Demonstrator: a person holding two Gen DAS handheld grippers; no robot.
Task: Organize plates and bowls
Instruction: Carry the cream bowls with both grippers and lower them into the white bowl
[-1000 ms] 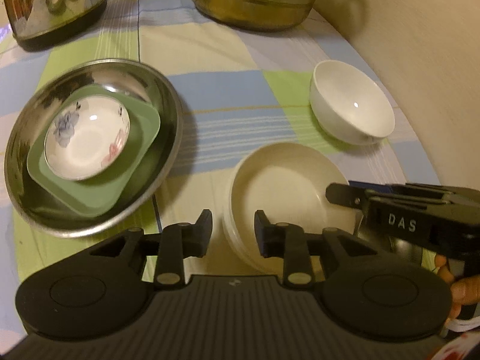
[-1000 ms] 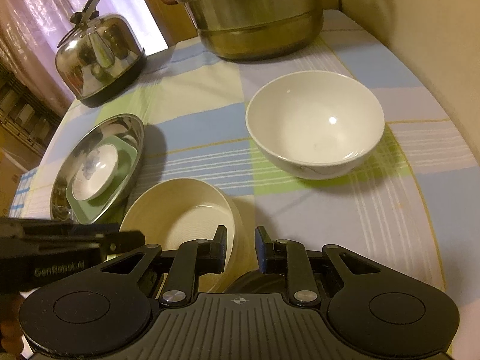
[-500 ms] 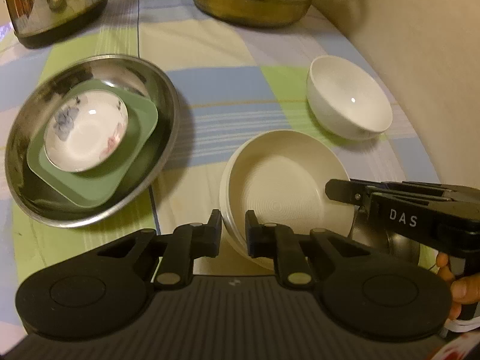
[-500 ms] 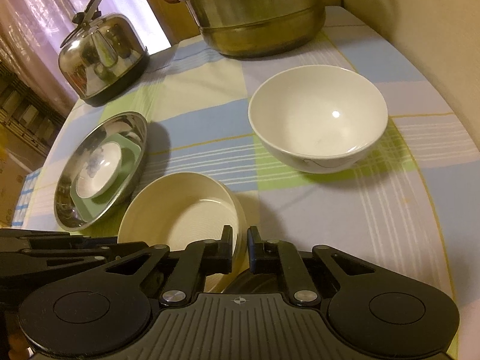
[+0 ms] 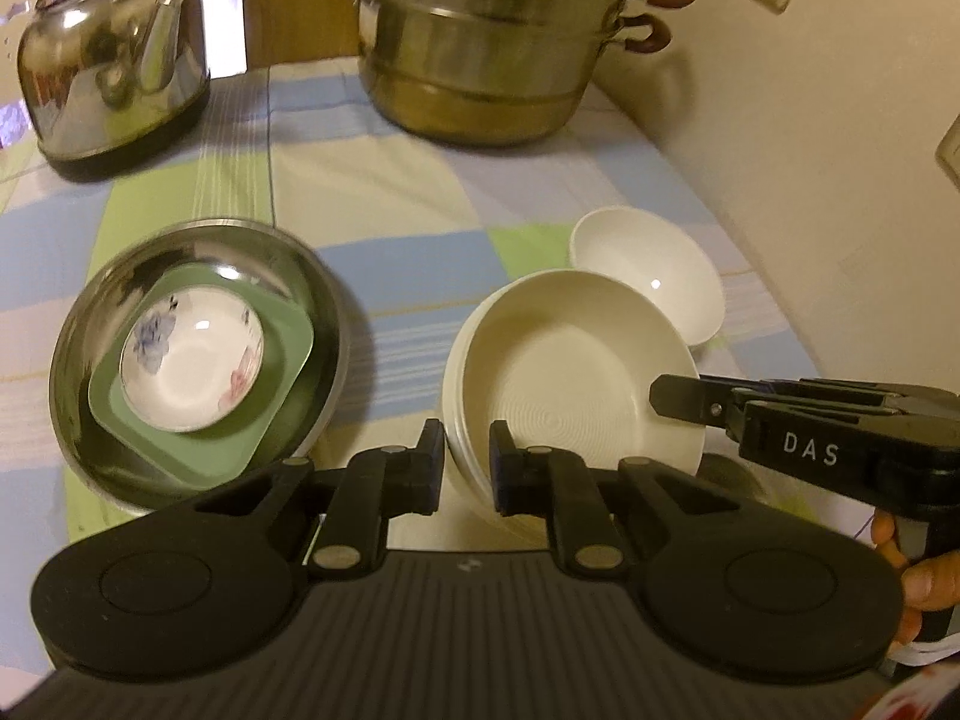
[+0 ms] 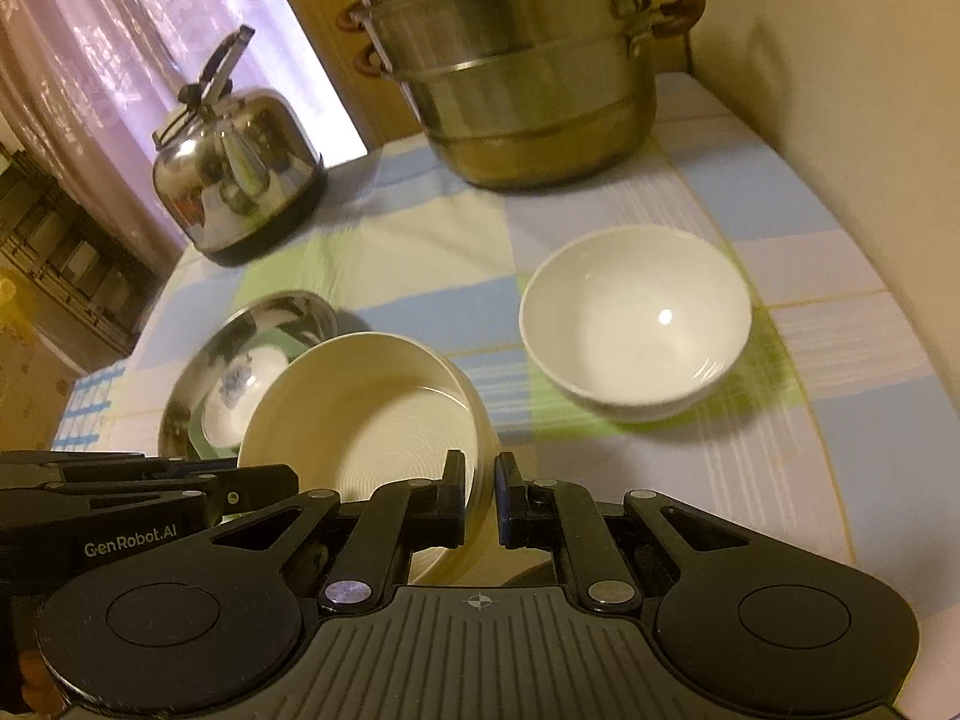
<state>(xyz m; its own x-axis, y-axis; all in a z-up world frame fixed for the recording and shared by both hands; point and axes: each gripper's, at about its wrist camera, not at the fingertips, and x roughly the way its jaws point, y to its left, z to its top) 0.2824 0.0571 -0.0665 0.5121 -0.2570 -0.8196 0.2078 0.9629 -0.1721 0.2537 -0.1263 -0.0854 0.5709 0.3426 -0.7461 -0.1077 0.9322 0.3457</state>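
Note:
A cream ribbed plate (image 5: 570,372) is held off the table and tilted. My left gripper (image 5: 467,468) is shut on its near-left rim. My right gripper (image 6: 480,495) is shut on its right rim; the plate also shows in the right wrist view (image 6: 372,408). A steel basin (image 5: 327,312) on the left holds a green square plate (image 5: 282,402) with a small flowered bowl (image 5: 192,360) on top. A white bowl (image 5: 654,276) stands on the cloth behind the plate; it also shows in the right wrist view (image 6: 636,318).
A steel kettle (image 5: 114,84) stands at the back left and a stacked steamer pot (image 5: 498,42) at the back middle. A wall (image 5: 810,150) runs along the right side of the checked tablecloth (image 5: 408,228). A dark round object (image 6: 531,576) lies under my right gripper.
Both grippers have closed on the cream plate's rim and lifted it. The plate has risen and tilted, and both views have swung upward.

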